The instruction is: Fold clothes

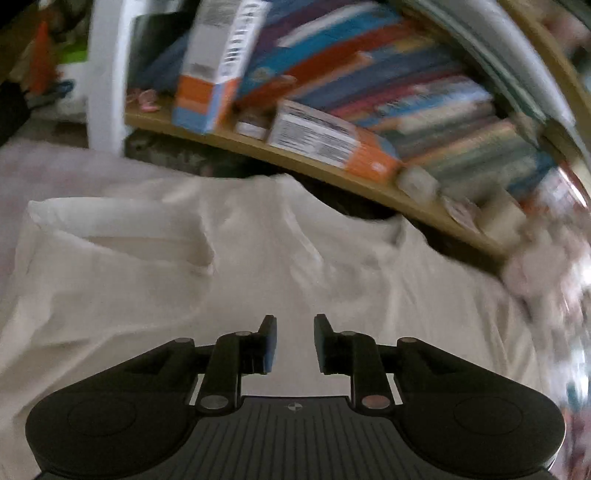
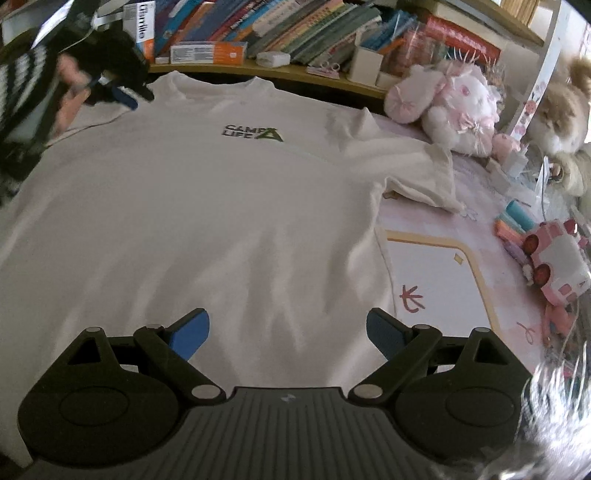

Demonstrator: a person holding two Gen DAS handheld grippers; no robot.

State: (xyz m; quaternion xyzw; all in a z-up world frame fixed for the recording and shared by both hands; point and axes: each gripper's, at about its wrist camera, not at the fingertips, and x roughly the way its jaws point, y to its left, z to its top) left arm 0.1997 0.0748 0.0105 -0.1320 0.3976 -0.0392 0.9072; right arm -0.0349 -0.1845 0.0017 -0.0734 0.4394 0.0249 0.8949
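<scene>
Fabric lies spread face up on the pink mat (image 2: pixel 436 266): we see the cream T-shirt (image 2: pixel 207 206) flat, collar toward the bookshelf (image 2: pixel 295 33), long axis running away from us. Our left claw (image 1: pixel 294 343), slightly parted, hovers near the left sleeve; our right claw (image 2: pixel 288 334), spread wide, hangs over the hem, holding nothing.

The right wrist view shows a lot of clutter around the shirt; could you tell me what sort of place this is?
Probably a child's bedroom or playroom: a shelf of books, a pink plush toy, and a pink toy vehicle surround the white T-shirt.
</scene>
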